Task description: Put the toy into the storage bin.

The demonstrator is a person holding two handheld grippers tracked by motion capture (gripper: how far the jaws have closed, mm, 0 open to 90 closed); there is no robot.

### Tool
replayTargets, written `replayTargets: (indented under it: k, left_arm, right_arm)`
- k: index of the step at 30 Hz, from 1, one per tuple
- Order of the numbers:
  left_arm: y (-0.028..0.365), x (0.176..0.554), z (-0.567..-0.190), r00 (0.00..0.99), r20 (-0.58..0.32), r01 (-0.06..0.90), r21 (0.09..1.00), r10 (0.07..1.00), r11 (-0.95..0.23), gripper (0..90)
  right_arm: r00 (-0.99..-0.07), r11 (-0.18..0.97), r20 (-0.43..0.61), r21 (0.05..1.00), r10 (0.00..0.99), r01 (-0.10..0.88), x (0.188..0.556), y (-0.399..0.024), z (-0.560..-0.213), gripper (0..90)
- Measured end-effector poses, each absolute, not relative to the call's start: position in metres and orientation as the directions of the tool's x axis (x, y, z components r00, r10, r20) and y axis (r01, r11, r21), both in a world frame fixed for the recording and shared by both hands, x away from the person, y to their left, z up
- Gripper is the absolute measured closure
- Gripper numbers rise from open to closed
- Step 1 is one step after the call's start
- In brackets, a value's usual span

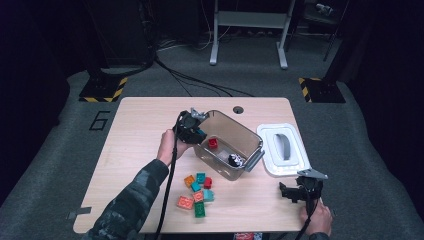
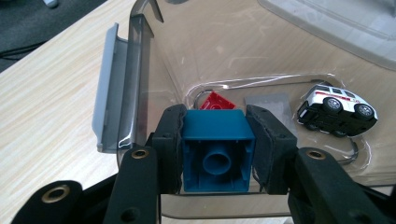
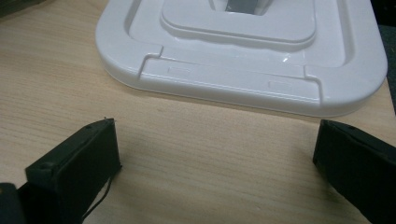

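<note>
My left gripper (image 1: 196, 131) (image 2: 215, 135) is shut on a blue toy brick (image 2: 215, 156) (image 1: 200, 133), its hollow underside facing the camera, held over the near-left rim of a clear plastic bin (image 1: 231, 144) (image 2: 135, 84). On the bin's floor lie a red brick (image 1: 213, 143) (image 2: 215, 101) and a small white and black toy car (image 1: 236, 160) (image 2: 337, 110) on its side. My right gripper (image 1: 292, 192) (image 3: 215, 154) rests open at the table's front right, nothing between its jaws, just short of the bin's white lid (image 1: 283, 148) (image 3: 243, 51).
A pile of several loose bricks (image 1: 197, 192), orange, teal, red and green, lies on the wooden table (image 1: 135, 145) in front of the bin. The table's front edge runs near my right hand. Cables and stand legs (image 1: 249, 35) sit on the floor beyond.
</note>
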State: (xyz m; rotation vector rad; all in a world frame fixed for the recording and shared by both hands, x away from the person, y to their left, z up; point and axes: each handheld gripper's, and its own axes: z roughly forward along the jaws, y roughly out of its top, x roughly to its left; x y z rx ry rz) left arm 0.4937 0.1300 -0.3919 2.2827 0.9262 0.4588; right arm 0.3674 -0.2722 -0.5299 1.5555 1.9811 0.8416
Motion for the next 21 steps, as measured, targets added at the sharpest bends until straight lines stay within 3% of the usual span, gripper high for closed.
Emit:
replayTargets:
  k: [5, 11, 21]
  left_arm:
    - [0.129, 0.491, -0.391, 0.692, 0.084, 0.497, 0.665, 0.717, -0.558, 57.9]
    - [0.134, 0.481, -0.381, 0.685, 0.101, 0.478, 0.684, 0.721, -0.551, 37.8]
    - [0.158, 0.439, -0.367, 0.677, 0.135, 0.417, 0.74, 0.724, -0.528, 17.9]
  right_arm:
    - [-0.238, 0.165, 0.001, 0.719, 0.971, 0.675, 0.367, -0.272, -0.53, 0.0]
    - [-0.238, 0.164, 0.001, 0.719, 0.971, 0.675, 0.367, -0.272, -0.53, 0.0]
    - [-0.238, 0.164, 0.001, 0.719, 0.971, 0.675, 0.367, -0.272, -0.53, 0.0]
